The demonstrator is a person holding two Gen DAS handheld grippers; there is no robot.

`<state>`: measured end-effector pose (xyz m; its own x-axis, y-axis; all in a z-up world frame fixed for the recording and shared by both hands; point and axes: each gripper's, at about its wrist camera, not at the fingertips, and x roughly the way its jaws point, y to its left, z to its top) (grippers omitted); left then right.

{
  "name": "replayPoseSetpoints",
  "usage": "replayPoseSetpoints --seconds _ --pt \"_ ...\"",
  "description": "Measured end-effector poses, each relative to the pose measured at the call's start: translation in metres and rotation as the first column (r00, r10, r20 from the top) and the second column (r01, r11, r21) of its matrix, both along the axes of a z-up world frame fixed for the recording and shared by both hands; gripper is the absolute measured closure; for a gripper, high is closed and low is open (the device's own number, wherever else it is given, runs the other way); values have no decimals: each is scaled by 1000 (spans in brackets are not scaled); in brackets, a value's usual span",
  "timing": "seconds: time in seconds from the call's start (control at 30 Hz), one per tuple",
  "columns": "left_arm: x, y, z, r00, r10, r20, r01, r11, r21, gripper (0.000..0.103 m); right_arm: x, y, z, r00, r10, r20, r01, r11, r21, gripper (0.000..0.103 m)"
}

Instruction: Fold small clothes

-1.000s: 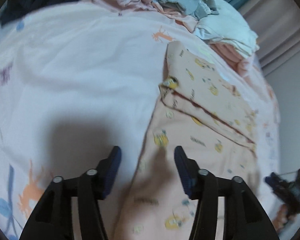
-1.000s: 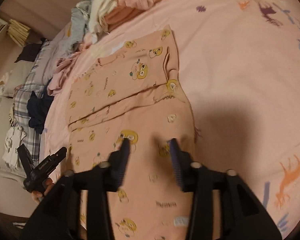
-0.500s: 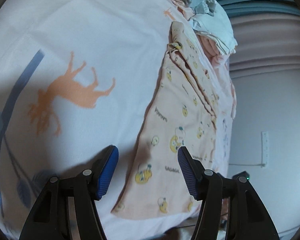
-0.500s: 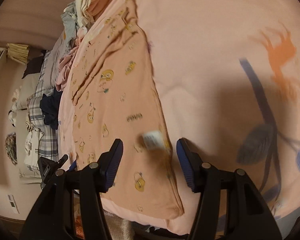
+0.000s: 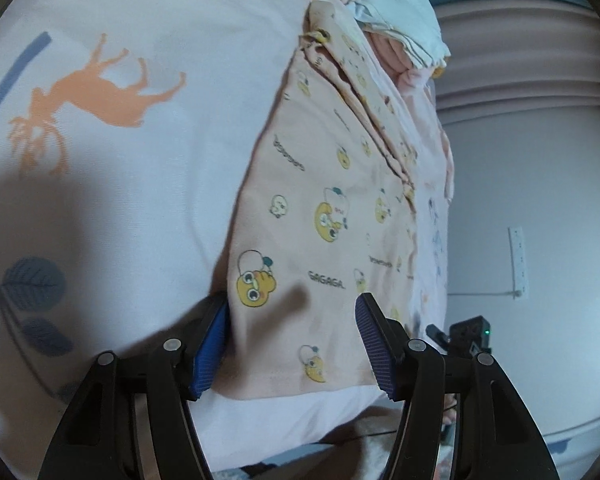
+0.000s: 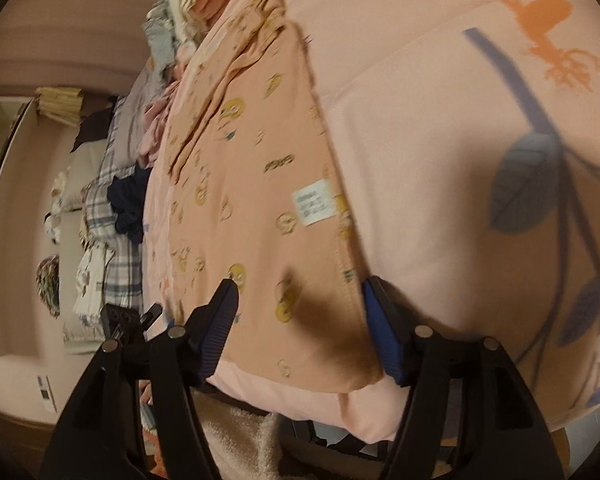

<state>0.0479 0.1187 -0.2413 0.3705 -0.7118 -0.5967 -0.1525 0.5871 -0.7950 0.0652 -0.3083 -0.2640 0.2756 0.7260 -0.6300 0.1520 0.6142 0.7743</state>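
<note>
A peach garment (image 5: pixel 332 208) printed with yellow cartoon faces lies flat on the bed sheet (image 5: pixel 148 168), its upper part folded over and its hem at the bed's near edge. My left gripper (image 5: pixel 294 342) is open and straddles the hem's left corner without pressing it. In the right wrist view the same garment (image 6: pixel 260 184) shows a white label (image 6: pixel 314 208). My right gripper (image 6: pixel 302 330) straddles the hem's right corner, its jaws opening, cloth between them but the pads apart from it. Each gripper shows small in the other's view, the right gripper (image 5: pixel 466 334) and the left gripper (image 6: pixel 128 320).
A pile of loose clothes (image 5: pixel 396 16) lies at the garment's far end, also the pile (image 6: pixel 188 4) in the right view. Plaid bedding (image 6: pixel 108 216) and a dark cloth (image 6: pixel 130 204) sit beyond. The bed edge drops off just under both grippers. A wall socket (image 5: pixel 518 260) is at right.
Both grippers have drawn back along the garment and sunk to its hem at the bed's edge. The right jaws stand wider than before; the left look the same.
</note>
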Motion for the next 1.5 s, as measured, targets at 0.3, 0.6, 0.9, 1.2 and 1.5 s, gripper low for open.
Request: replayPoseSetpoints --seconds 0.3,0.6,0.9,1.2,1.5 --pt "-6 -19 -4 996 -84 -18 82 995 -62 42 -1 25 0 997 69 15 -70 997 31 38" --pt "0 -24 -14 999 -27 -43 23 997 -79 63 4 39 0 992 109 61 -105 992 -65 58" --pt "-3 -31 -5 1000 -5 15 5 999 53 77 10 20 -22 999 26 42 -28 998 58 78" --pt "-1 -33 -5 1000 -24 19 23 999 26 79 9 31 -15 995 46 91 -48 999 11 92" --pt "-2 -33 11 992 35 123 -40 998 39 88 6 24 13 965 -30 261 18 999 47 96"
